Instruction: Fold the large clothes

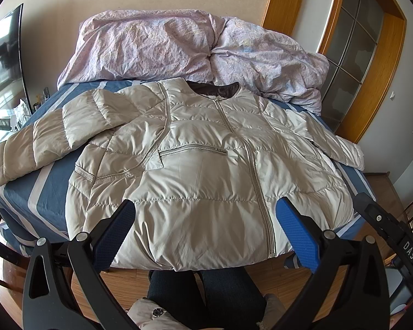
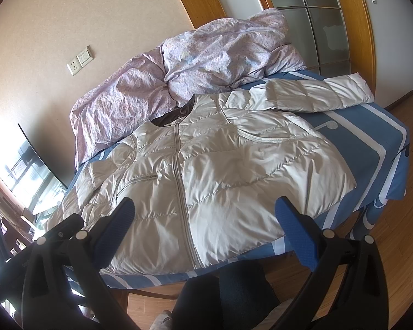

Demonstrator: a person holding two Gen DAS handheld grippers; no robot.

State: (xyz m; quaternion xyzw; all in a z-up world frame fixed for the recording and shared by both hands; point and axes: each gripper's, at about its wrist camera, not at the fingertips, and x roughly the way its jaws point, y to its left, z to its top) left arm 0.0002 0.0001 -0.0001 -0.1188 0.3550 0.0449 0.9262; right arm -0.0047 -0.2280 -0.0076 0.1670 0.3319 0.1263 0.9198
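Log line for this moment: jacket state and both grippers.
stage: pre-fold | jacket: flat on bed, zipped, sleeves spread | left gripper: open, empty, above hem | right gripper: open, empty, above hem

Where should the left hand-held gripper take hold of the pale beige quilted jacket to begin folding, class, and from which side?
Probably at the cuff of the left sleeve of the pale beige quilted jacket, coming in from the left edge of the blue striped bed sheet. That sleeve lies stretched outward, its end free near the edge, so the open left hand-held gripper could pinch it and carry it across the zipped front.
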